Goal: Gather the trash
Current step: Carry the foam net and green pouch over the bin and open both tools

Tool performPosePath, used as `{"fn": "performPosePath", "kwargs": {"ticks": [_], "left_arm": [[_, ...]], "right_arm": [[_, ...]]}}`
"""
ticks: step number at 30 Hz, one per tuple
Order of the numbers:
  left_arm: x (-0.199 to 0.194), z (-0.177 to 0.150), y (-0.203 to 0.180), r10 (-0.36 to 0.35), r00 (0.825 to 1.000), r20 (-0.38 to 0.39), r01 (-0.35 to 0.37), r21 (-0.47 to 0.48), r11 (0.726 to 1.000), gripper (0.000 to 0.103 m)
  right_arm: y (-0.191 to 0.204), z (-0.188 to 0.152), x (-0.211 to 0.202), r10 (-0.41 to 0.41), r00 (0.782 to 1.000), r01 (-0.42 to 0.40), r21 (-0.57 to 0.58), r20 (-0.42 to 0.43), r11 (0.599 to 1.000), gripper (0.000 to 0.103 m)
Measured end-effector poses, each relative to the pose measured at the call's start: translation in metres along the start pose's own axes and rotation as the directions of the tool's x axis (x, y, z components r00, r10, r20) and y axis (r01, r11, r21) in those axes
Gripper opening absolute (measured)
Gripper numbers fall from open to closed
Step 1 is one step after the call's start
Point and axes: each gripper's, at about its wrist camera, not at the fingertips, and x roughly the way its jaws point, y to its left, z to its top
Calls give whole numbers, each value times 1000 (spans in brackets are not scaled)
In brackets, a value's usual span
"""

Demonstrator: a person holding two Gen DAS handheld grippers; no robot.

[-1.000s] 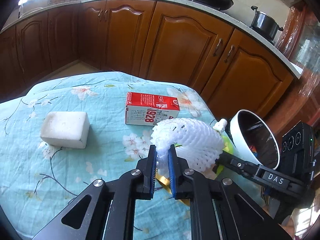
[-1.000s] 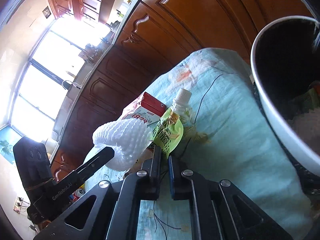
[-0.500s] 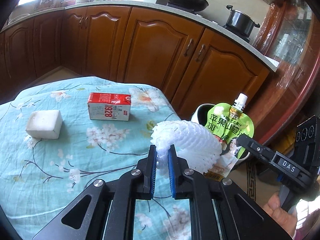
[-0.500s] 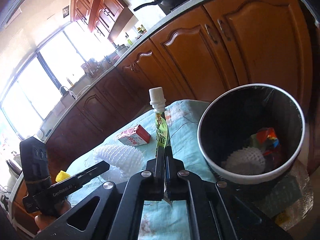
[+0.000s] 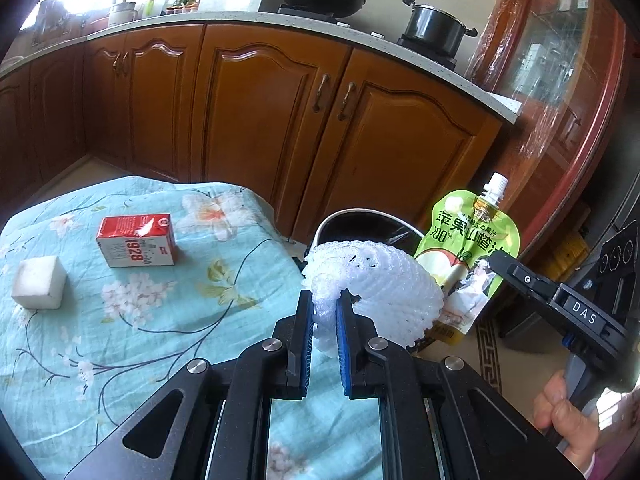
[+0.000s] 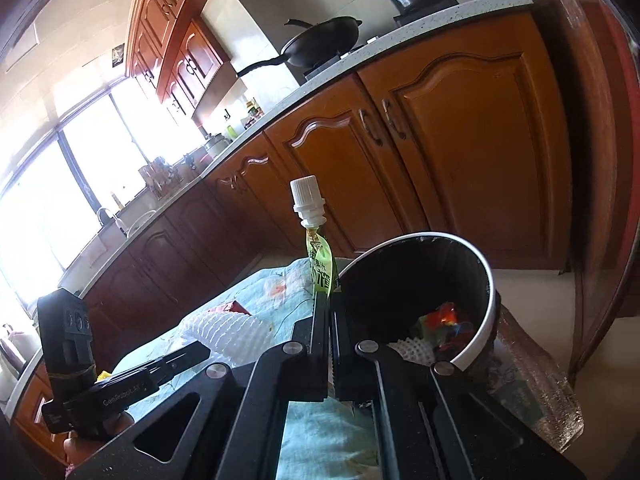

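A white foam net (image 5: 372, 280) is clamped in the left gripper (image 5: 324, 312) and a green juice pouch (image 6: 320, 264) in the right gripper (image 6: 330, 308), both held beside the waste bin (image 6: 476, 332), past the bench (image 5: 120, 320) edge

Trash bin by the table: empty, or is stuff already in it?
Not empty. The right wrist view looks into the trash bin: a white foam net and colourful wrappers lie at the bottom, well below the rim.
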Motion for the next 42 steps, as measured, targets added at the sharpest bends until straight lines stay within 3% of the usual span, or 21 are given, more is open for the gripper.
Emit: {"fn": "performPosePath", "kwargs": {"ticks": [18,40,42], "left_arm": [[62,18,-33,32,998,-50,-28,62,998,10],[112,25,-53,48,992,-118,-37,92,995,10],[115,25,-52,49,991,-123,-38,87,995,15]], "right_arm": [[-31,14,14,-76,997,76,-10,-2,997,1],[-45,16,50,-124,988,119,-56,-90,991,1],[-46,17,54,-125,987,119,-58,-102,991,1]]}}
